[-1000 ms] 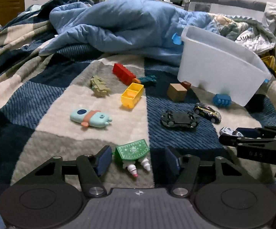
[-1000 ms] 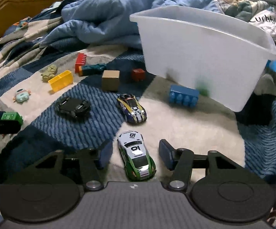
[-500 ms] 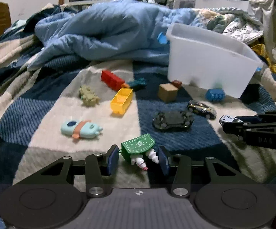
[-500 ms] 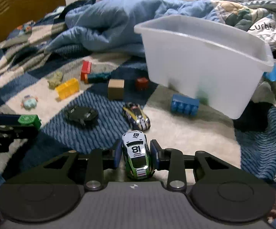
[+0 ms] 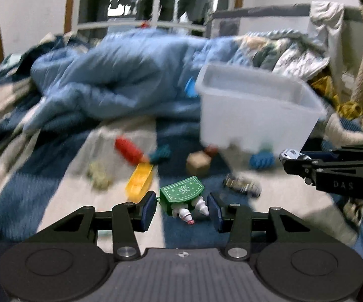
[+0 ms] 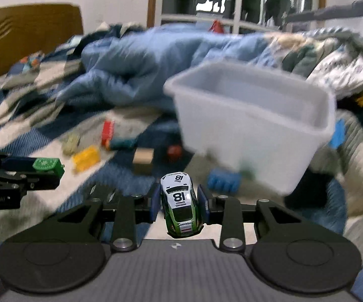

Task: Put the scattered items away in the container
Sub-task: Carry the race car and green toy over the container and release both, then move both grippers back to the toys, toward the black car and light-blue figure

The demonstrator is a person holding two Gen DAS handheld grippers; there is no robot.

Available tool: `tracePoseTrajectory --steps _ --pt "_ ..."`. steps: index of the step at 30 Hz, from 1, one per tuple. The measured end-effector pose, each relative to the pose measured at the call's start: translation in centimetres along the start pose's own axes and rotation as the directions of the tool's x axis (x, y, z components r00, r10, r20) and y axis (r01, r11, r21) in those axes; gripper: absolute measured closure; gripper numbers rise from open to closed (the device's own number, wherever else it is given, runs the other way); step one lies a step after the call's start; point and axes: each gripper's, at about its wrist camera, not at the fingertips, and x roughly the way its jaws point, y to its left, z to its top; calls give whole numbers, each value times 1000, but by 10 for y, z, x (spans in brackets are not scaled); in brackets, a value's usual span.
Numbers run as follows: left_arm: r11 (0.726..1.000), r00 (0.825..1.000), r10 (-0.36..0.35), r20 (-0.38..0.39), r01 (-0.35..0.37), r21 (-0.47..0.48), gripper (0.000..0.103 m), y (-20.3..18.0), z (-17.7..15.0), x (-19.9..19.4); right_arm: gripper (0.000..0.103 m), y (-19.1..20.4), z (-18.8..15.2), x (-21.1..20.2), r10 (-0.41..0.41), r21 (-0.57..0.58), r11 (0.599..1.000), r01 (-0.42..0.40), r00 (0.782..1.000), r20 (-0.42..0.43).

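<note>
Both grippers are loaded and lifted off the blanket: right gripper [image 6: 179, 205] pinches the green race car [image 6: 180, 203], left gripper [image 5: 182, 207] clamps the green toy [image 5: 183, 196]. The white bin [image 6: 254, 136] sits around 1 o'clock, so next up is probably carrying both over its rim and dropping them.

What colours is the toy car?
White and green toy car, number 81; clearest in the right wrist view.

Since one second ago, my left gripper [image 5: 181, 207] has closed on the green toy [image 5: 182, 193] and my right gripper [image 6: 179, 202] on the white-and-green race car [image 6: 180, 202], and both have lifted their loads off the blanket toward the white bin [image 6: 257, 136].
</note>
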Motion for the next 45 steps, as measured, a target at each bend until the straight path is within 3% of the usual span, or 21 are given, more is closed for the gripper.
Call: tracePoseTrajectory --steps 8,11,16,21,30,37,39,40,41,45 --pt "997 988 -70 137 66 33 54 -33 83 26 67 -45 55 3 -107 48 994 103 989 100" --pt "993 984 -114 139 115 1 54 -45 109 44 67 -61 68 15 -131 65 990 124 986 101" --pt "990 981 -139 138 139 4 54 -67 136 83 67 -81 81 35 -167 76 984 160 982 92" --pt "986 982 -162 97 164 -17 54 -78 144 125 67 -96 86 54 -187 81 980 181 979 77" --pt "994 993 -113 31 113 11 54 -87 151 180 67 -111 88 83 -179 73 982 177 984 24" --pt "995 995 -88 -37 89 40 54 -89 148 201 66 -118 87 106 -164 100 981 167 986 -36" --pt "996 996 -84 -40 85 30 53 -87 149 201 51 -117 86 107 -173 88 980 176 984 -36" --pt "996 996 -86 -37 87 26 51 -86 149 199 38 -116 85 106 -177 79 981 179 984 -30" --pt "996 995 -90 -32 91 24 46 -85 149 198 33 -114 85 105 -184 68 980 185 983 -22" --pt "995 995 -98 -9 99 26 42 -84 151 188 33 -110 87 104 -193 55 980 194 981 -14"
